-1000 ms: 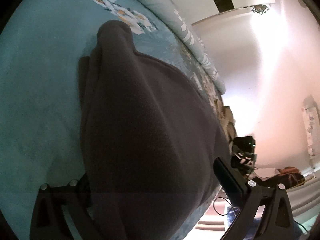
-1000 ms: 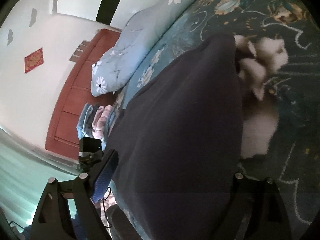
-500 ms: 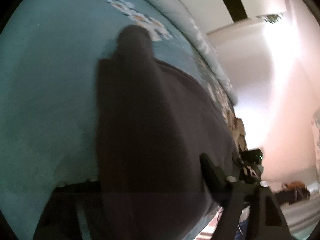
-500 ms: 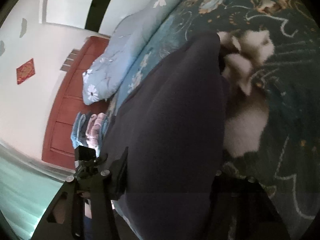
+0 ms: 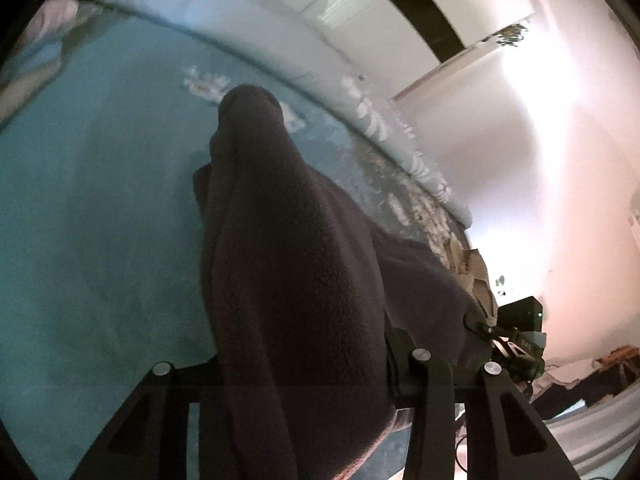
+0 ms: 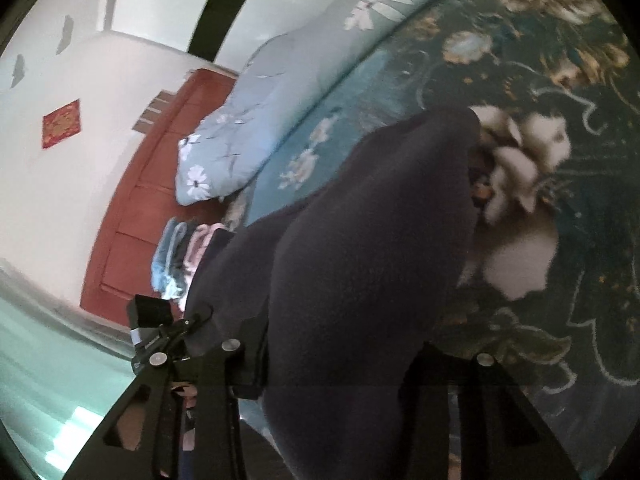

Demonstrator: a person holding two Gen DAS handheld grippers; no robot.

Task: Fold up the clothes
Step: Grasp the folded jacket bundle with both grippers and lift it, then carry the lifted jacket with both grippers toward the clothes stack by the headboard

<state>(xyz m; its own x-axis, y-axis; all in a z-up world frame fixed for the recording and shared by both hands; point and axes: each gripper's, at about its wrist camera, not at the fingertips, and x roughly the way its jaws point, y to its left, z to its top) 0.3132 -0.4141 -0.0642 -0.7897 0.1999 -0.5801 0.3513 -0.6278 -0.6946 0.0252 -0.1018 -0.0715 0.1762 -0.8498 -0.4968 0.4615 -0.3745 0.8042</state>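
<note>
A dark grey fleece garment (image 5: 292, 280) lies over the teal floral bedspread (image 5: 88, 216) and runs from the far end down into both grippers. My left gripper (image 5: 300, 376) is shut on the garment's near edge, which bunches between its jaws. In the right wrist view the same garment (image 6: 368, 264) fills the middle, and my right gripper (image 6: 340, 364) is shut on its near edge. Each wrist view shows the other gripper close beside it, at the right edge of the left view (image 5: 516, 332) and the left edge of the right view (image 6: 160, 332). The cloth hides the fingertips.
A light blue floral pillow (image 6: 256, 120) lies at the bed's head against a red-brown wooden headboard (image 6: 132, 208). Folded blue and pink clothes (image 6: 180, 256) are stacked near it. The bedspread's dark patterned part (image 6: 560, 160) lies to the right. White walls surround the bed.
Both grippers have closed in on the garment's edge and lifted it, gathering the cloth into a narrower ridge. The two grippers have come closer together and the views have tilted up.
</note>
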